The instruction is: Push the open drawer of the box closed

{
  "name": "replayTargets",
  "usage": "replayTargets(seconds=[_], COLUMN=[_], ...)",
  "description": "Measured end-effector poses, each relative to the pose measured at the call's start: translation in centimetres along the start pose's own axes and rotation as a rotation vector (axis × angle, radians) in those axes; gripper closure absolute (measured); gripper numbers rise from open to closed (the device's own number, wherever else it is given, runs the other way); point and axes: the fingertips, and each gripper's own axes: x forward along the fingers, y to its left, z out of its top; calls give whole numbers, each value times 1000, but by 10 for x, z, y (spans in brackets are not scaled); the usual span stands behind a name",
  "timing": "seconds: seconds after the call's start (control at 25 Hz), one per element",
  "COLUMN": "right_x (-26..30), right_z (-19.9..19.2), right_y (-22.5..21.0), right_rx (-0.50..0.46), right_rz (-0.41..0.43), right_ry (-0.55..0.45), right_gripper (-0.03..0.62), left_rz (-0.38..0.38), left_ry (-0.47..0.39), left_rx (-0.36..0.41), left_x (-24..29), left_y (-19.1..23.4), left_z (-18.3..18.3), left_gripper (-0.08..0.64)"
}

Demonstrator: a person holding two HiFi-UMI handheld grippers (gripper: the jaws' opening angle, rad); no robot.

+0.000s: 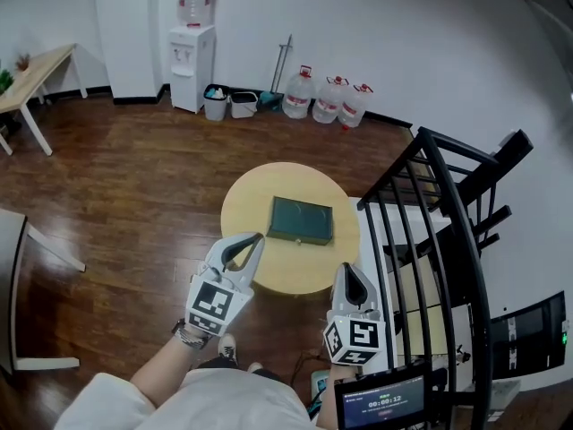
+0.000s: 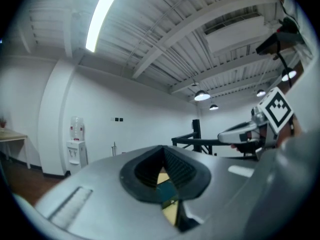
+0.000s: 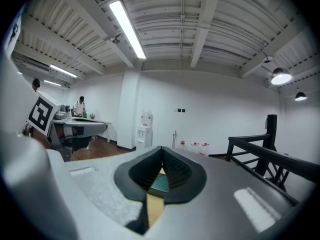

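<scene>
both pairs of jaws are pressed together with nothing between them: your left gripper and your right gripper each show their pads meeting at the tips in their own gripper views. both hang just short of the near rim of the table, left and right of the middle, touching nothing.

the box, flat and dark green, lies near the middle of the table, apart from both grippers. you can glimpse it through the gap under each pair of jaws. from the head view i can't tell which side the drawer stands out of, so check that before you commit.

here is what could go wrong. the box looks light and the top looks smooth, so a one-sided shove will likely slide the whole box instead of seating the drawer, perhaps toward the far rim. bracing the opposite side with your other gripper would stop that. closed tips make a narrow contact, so pushing off-centre could skew the drawer and jam it, or let the tip skid off.

the table is small, round and pale yellow, bare but for the box. around it is dark wood floor. a black railing stands close on your right. by the far white wall are a water dispenser, two bins and spare water bottles.
</scene>
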Motion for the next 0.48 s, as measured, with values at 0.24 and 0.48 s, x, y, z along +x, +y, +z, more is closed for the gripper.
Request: replayTargets(seconds=[0.24, 0.48], right_x=[-24, -89], right_z=[-3, 4], right_y=[28, 47], right_rx=[39, 46], right_rz=[92, 220], right_ry=[-15, -101], right_gripper=[589, 589], left_rz=[14, 92], left_ry=[72, 40], left_rx=[-28, -5], left_x=[-39, -80], left_y=[-28, -64], left_z=[-27, -8], left_gripper=[552, 552])
